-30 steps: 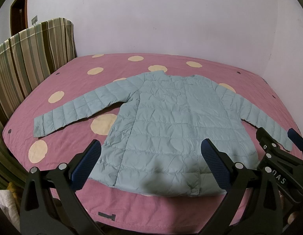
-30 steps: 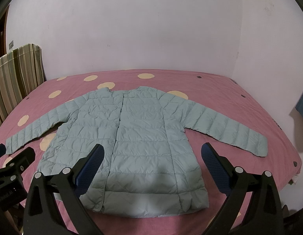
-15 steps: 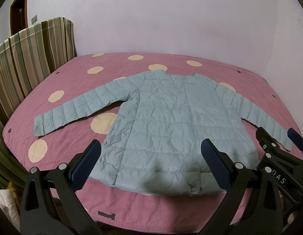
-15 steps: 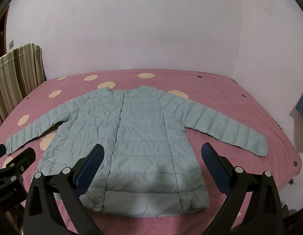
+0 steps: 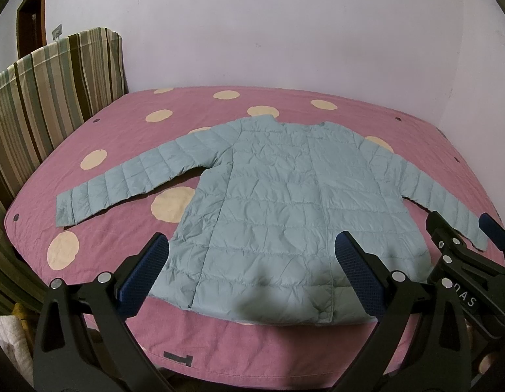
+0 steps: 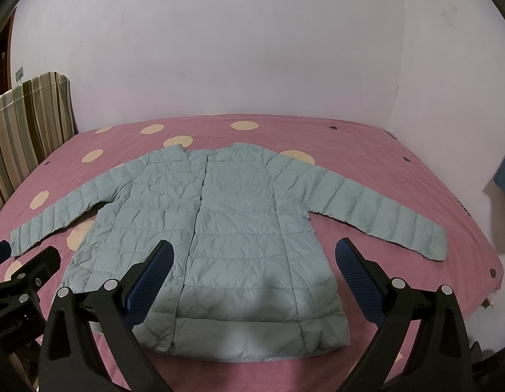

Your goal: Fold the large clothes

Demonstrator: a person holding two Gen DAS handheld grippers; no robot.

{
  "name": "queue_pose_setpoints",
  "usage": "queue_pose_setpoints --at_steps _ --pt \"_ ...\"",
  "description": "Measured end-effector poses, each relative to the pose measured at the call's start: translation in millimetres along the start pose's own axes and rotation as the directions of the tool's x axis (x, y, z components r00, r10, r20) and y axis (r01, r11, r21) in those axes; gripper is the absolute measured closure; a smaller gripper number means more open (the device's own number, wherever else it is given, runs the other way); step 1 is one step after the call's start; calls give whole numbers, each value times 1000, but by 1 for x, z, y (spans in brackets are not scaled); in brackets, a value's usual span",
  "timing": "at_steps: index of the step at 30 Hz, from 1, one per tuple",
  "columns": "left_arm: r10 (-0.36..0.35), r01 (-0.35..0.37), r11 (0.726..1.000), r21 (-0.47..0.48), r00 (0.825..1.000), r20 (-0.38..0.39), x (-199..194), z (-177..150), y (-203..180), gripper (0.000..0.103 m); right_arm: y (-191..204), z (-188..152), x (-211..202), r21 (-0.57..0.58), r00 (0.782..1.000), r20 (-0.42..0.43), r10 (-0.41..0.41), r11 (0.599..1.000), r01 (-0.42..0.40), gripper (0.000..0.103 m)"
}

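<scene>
- Left wrist view: my left gripper (image 5: pixel 250 269) hangs above the near edge of the bed (image 5: pixel 285 349), claw spread wide, nothing between the blue pads (image 5: pixel 144 276).
- The pale blue quilted jacket (image 5: pixel 285 202) lies flat on the pink dotted bedspread, front up, both sleeves out to the sides, hem toward me. Left sleeve cuff (image 5: pixel 67 207) sits near the bed's left edge.
- The right gripper (image 5: pixel 464 245) shows at the frame's right, over the far sleeve end; from here I cannot tell whether it touches the cloth.
- Striped headboard cover (image 5: pixel 49 94) stands well left, clear of the work.
- Right wrist view: my right gripper (image 6: pixel 252 271) is likewise spread and empty, poised over the hem of the quilted jacket (image 6: pixel 239 222). Right sleeve (image 6: pixel 383 219) reaches toward the bed's right side.
- Risk, as I judge it: the shell looks slick and puffy, so a shallow pinch could slip, or take only the top layer and open the front placket.
- Risk: dragging a sleeve may pull the whole body askew.
- Against one second back: nothing has shifted in either view; both grippers hover unchanged, folding not yet begun.
</scene>
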State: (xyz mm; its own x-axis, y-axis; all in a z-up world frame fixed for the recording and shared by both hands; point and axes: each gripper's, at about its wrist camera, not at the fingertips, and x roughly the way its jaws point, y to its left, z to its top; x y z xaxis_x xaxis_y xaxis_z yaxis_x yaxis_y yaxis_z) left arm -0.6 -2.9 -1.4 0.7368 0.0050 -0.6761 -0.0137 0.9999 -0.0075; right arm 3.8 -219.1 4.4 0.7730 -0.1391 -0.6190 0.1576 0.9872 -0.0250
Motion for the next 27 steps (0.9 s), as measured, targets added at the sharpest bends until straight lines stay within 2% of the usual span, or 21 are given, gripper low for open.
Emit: queue_pose_setpoints --at_steps 27 --pt "0 0 1000 1 1000 -3 0 0 0 2 3 2 -4 0 1000 -1 1 1000 -1 5"
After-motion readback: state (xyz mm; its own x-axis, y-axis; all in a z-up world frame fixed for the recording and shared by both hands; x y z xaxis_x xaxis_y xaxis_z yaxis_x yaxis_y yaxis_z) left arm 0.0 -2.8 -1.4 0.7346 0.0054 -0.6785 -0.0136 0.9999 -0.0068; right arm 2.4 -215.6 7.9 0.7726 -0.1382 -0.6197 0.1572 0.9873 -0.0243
